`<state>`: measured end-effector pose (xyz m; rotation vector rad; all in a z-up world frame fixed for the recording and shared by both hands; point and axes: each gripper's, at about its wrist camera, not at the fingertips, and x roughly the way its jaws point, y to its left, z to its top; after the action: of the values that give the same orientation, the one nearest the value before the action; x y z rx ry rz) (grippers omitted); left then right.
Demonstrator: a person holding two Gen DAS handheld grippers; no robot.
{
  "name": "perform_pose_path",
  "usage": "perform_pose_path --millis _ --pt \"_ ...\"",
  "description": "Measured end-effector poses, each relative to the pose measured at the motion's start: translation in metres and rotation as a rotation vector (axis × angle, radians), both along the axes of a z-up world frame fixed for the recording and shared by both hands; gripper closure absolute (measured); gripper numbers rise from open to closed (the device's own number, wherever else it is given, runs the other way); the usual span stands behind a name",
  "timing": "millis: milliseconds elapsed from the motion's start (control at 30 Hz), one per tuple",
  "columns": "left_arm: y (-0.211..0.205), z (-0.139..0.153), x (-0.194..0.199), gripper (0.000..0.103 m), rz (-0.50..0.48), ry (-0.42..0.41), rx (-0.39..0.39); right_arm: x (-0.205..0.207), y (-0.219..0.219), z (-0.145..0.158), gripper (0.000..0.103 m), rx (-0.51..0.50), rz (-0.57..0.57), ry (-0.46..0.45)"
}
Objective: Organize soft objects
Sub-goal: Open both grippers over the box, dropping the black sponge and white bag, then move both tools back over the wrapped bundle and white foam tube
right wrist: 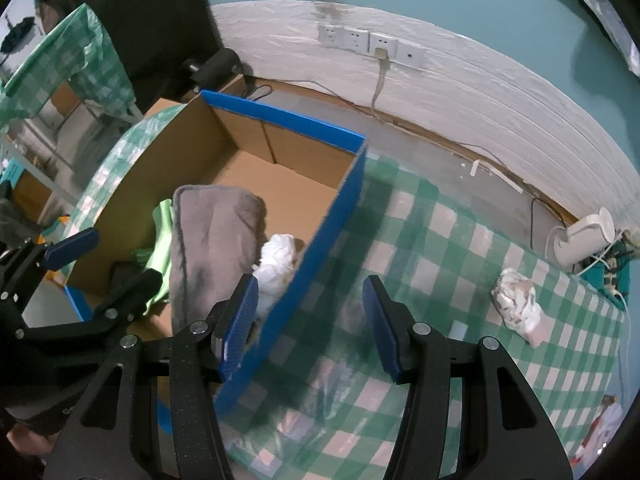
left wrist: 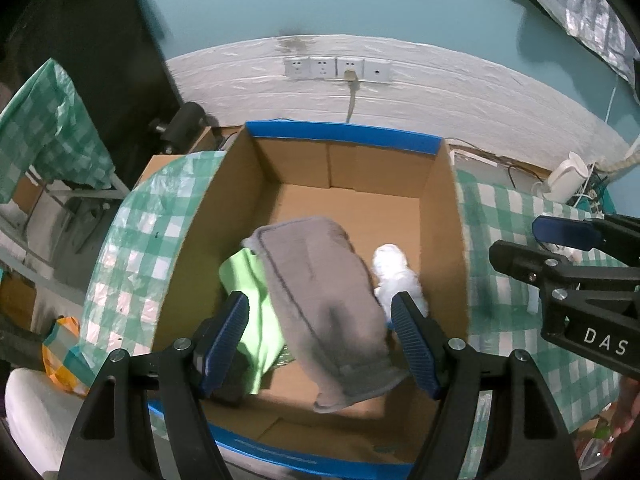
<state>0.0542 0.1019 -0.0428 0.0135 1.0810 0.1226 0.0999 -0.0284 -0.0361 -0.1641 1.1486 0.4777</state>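
- Grey cloth, green cloth and white wad lie in the box; another wad sits on the tabletop.
- Left gripper spread above the cloths, gripping nothing; right gripper spread, empty.
- Risk: I see the right jaws straddling the box wall; moving toward the wad could snag it.
- Readable: "DAS".

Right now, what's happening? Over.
Left tongs open over brown cardboard box. Right tongs open, empty. Grey towel inside. White crumpled bundle still on checked tablecloth.

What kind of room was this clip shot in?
Probably a lived-in home room: a table under a checked plastic cloth, wall sockets on a teal wall, and a white kettle.
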Motion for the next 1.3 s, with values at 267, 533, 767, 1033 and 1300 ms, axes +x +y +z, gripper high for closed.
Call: perform_pose_path --millis 267,533,767,1033,1300 --pt "-0.025 0.001 0.004 0.028 -0.030 0.006 0.011 0.000 -0.029 0.000 0.048 0.004 -0.043 0.000" --pt "-0.051 0.004 0.010 0.028 -0.058 0.008 0.006 0.002 -0.062 0.001 0.048 0.002 -0.090 -0.004" --pt "-0.080 -0.005 0.016 0.028 -0.096 0.034 0.024 0.003 -0.093 -0.006 0.048 -0.003 -0.138 0.006" --pt "-0.114 -0.020 0.028 0.028 -0.129 0.070 0.045 0.004 -0.135 -0.015 0.048 -0.011 -0.201 0.013" --pt "-0.151 -0.031 0.035 0.028 -0.170 0.095 0.056 0.006 -0.178 -0.032 0.048 -0.028 -0.256 0.033"
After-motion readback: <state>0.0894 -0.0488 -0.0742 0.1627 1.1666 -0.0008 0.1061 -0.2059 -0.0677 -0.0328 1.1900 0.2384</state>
